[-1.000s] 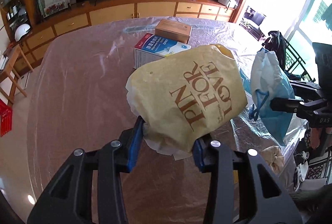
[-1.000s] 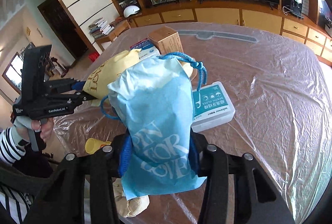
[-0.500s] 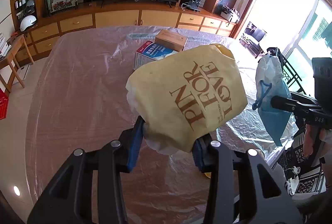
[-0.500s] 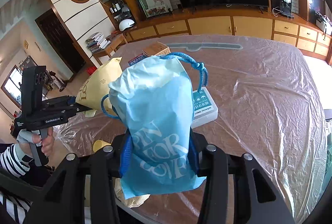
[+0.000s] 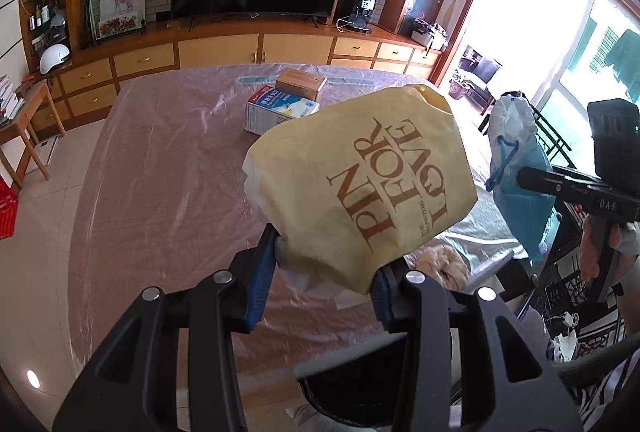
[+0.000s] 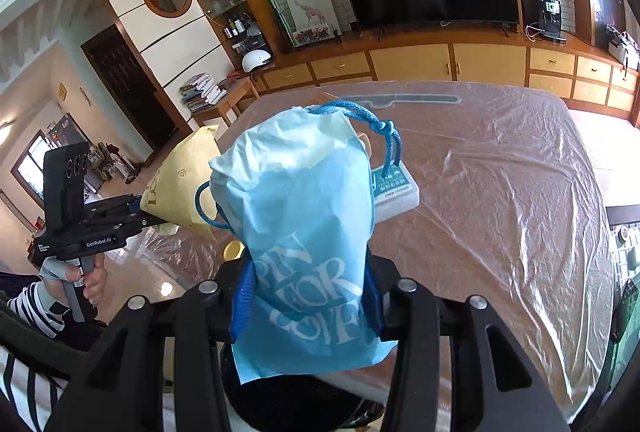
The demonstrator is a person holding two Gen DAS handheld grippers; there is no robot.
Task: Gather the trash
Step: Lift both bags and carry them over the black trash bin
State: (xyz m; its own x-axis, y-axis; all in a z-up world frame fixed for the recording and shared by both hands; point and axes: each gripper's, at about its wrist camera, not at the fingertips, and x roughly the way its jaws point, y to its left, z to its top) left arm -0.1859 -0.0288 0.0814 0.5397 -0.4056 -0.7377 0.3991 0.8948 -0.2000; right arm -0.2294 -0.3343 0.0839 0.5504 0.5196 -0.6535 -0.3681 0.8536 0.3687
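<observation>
My left gripper [image 5: 324, 272] is shut on a yellow bag [image 5: 360, 176] printed "PIN FOR LOVE" and holds it in the air over the near table edge. The yellow bag also shows in the right wrist view [image 6: 180, 188]. My right gripper [image 6: 308, 296] is shut on a light blue drawstring bag [image 6: 304, 232] with the same print, held up beside the table. The blue bag also shows in the left wrist view [image 5: 516, 168]. A dark round bin opening [image 5: 360, 388] lies below both grippers; it also shows in the right wrist view [image 6: 304, 404].
The table [image 6: 500, 192] has a clear plastic cover. On it are a blue-and-white box [image 5: 276, 108], a brown cardboard box [image 5: 300, 82] and a white floss box [image 6: 396, 192]. Crumpled beige paper [image 5: 440, 264] lies at the near edge. Cabinets and a TV stand behind.
Both grippers have lifted and pulled back from the table toward me, each still holding its bag. The dark bin opening has come into view below them.
</observation>
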